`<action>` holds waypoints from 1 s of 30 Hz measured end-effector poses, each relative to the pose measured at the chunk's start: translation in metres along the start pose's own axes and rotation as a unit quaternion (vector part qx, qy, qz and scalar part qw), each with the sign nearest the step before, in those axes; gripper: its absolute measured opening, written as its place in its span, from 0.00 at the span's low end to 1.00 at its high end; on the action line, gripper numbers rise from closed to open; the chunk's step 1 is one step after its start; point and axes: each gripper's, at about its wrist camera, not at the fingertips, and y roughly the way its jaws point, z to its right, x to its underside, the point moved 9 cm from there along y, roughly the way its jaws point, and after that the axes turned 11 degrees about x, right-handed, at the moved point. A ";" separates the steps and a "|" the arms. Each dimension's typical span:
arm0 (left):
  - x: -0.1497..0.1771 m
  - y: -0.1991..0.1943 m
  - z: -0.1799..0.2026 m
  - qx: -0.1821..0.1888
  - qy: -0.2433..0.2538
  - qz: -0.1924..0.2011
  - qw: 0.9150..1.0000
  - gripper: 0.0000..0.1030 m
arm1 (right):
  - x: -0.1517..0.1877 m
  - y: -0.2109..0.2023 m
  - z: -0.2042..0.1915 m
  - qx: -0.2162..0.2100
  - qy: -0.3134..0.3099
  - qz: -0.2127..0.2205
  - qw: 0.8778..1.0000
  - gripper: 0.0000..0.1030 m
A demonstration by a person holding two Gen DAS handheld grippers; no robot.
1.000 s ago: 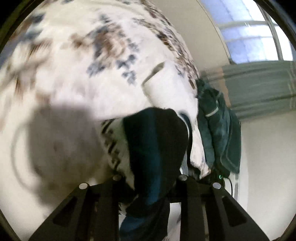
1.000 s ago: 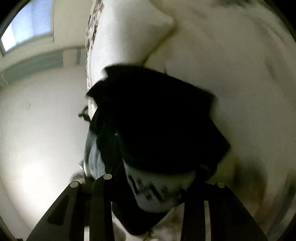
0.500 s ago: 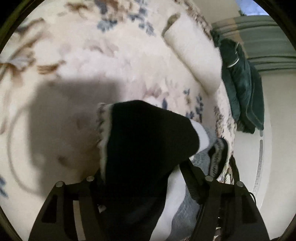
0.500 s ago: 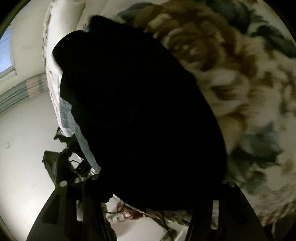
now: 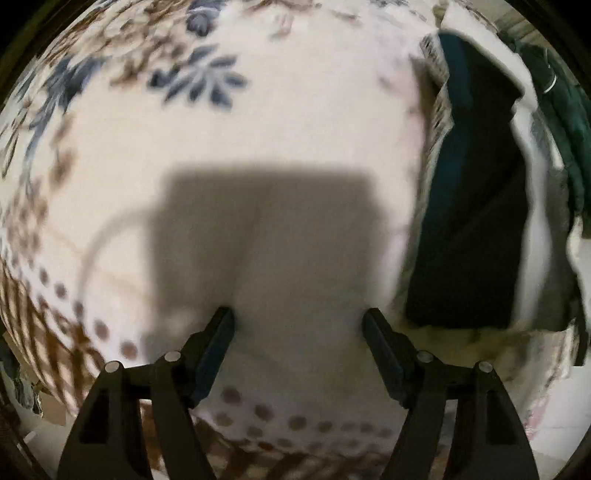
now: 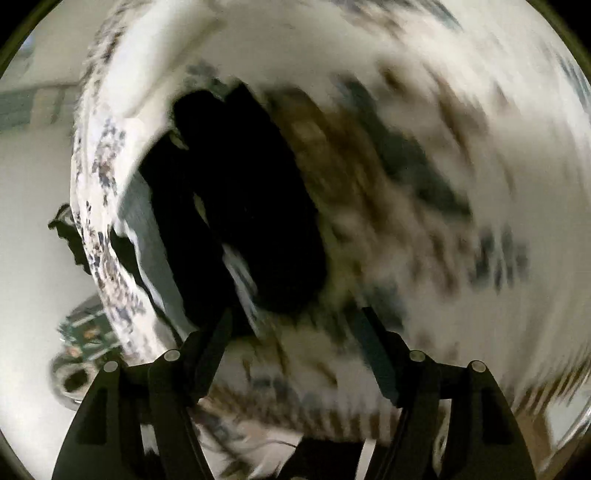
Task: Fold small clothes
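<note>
A small dark garment with a patterned white trim lies folded on the floral bedspread. In the left wrist view the garment [image 5: 476,206] lies to the right of my left gripper [image 5: 298,323], which is open and empty above the bedspread [image 5: 258,122], casting a square shadow. In the blurred right wrist view the garment [image 6: 251,206] lies ahead and left of my right gripper [image 6: 295,325], which is open and empty; its left finger is close to the garment's near edge.
A dark green garment [image 5: 565,110] hangs at the far right past the bed's edge. A white pillow [image 5: 476,26] lies behind the folded garment. The bed's edge and a pale floor [image 6: 33,229] with a green object [image 6: 86,332] are to the left.
Both grippers have let go of the dark garment and opened. It now lies on the bedspread, and both grippers have drawn back from it.
</note>
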 end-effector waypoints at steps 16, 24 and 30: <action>-0.008 0.008 0.003 -0.028 0.004 -0.003 1.000 1.00 | -0.100 0.000 0.050 0.106 -0.006 0.045 0.993 0.70; -0.088 -0.069 0.021 0.067 -0.015 0.095 0.993 0.99 | -0.152 -0.007 -0.034 -0.061 -0.067 0.049 0.995 0.70; -0.181 -0.033 0.064 0.168 -0.014 0.092 0.981 0.99 | -0.155 0.002 -0.049 -0.045 -0.097 0.057 0.993 0.17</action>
